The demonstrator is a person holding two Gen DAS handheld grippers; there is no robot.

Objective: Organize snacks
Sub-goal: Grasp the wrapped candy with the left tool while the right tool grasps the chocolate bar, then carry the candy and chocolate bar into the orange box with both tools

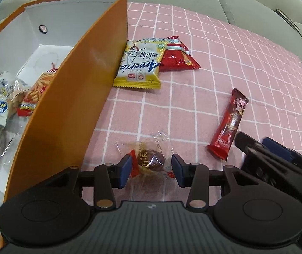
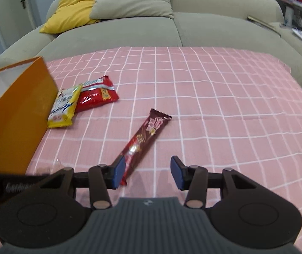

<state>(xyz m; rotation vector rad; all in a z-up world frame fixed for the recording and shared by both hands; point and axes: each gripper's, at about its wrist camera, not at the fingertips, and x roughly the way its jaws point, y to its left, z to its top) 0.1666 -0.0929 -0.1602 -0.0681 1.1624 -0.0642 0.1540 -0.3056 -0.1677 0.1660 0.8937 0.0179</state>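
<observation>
Left fingers [image 1: 151,170] apart astride wrapped candy [image 1: 151,160]; right fingers [image 2: 145,172] apart beside chocolate bar [image 2: 142,141]

Right gripper [image 1: 278,158], seen from left wrist cam, is motion-blurred & cut off by the frame's right edge; fingers' state unreadable there. Orange box [image 1: 70,97] wall hides most snacks inside, left of left gripper. Red bar [image 2: 142,144] near end is hidden behind right gripper's left pad [image 2: 119,172].
</observation>
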